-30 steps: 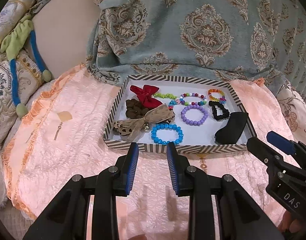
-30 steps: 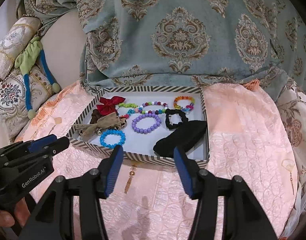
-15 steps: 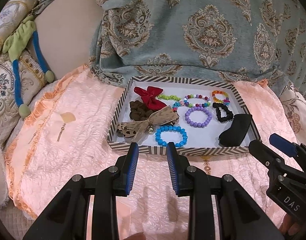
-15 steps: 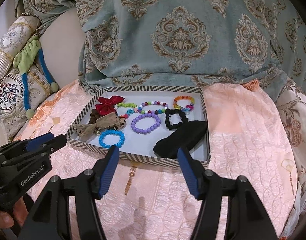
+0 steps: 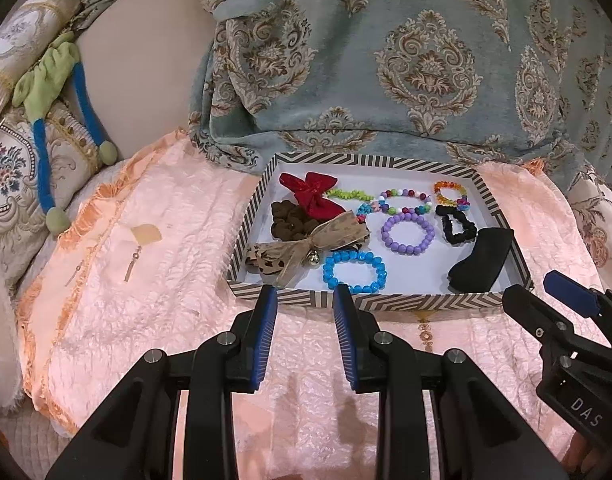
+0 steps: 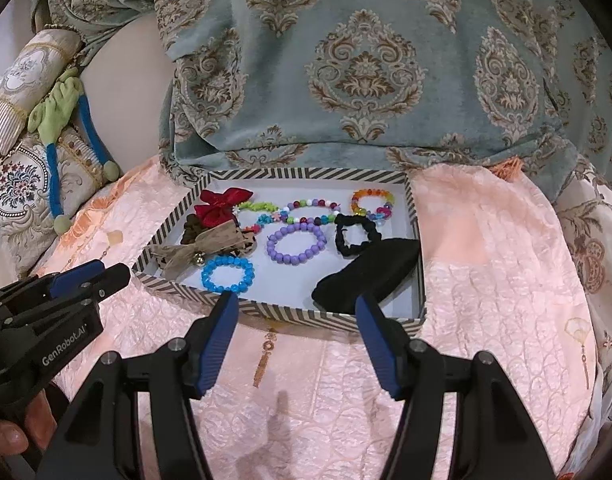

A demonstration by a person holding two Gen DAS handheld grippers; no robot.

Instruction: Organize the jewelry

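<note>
A striped tray (image 5: 377,302) on pink quilted cloth holds a blue bead bracelet (image 5: 379,268), a purple one (image 5: 387,232), a black scrunchie (image 5: 455,236), a black cloth piece (image 5: 481,260), a red bow (image 5: 313,196) and a leopard bow (image 5: 329,236). My left gripper (image 5: 304,294) hovers just short of the tray's near wall, open by a narrow gap, nothing in it. My right gripper (image 6: 297,300) hangs before the same wall (image 6: 306,314), open wider and empty. A gold drop earring (image 6: 266,352) lies on the cloth under it.
A fan-shaped gold earring (image 5: 146,234) lies on the cloth left of the tray, another (image 6: 577,332) to its right. A teal patterned throw (image 5: 385,60) drapes behind the tray. Embroidered cushions (image 5: 10,168) crowd the left edge. A hand (image 6: 6,436) holds the left gripper's handle.
The right gripper's fingers stand slightly wider apart than a second ago. Both grippers and everything in the tray have otherwise kept their places.
</note>
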